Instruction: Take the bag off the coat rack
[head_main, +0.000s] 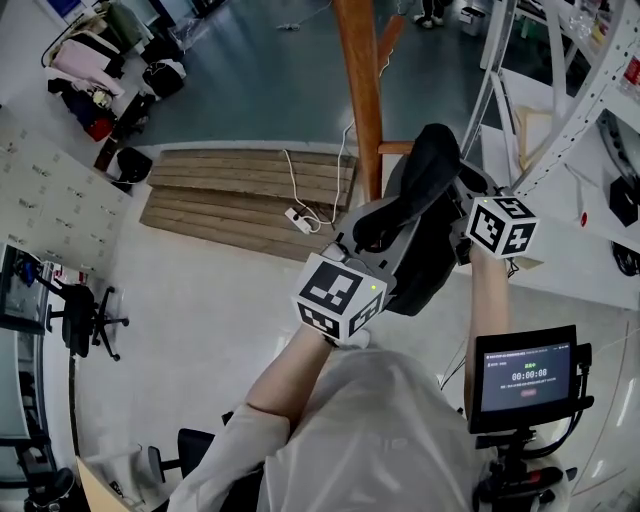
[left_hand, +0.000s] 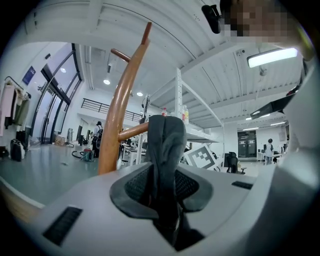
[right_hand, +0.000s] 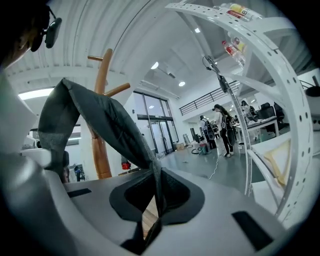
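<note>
Dark bag (head_main: 420, 200) seemingly hangs on coat rack (head_main: 358, 100) peg; left claw (left_hand: 162, 187) pinching thick fold, right claw (right_hand: 157, 192) nipping thin edge (two holds for level lift-off).

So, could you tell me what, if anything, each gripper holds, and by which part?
Both hold the dark grey fabric bag: the left gripper on a thick fold, the right gripper on a thin edge.

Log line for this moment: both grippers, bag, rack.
left gripper: shut on bag | right gripper: shut on bag | bag: dark, beside coat rack | unhooked: cannot tell
</note>
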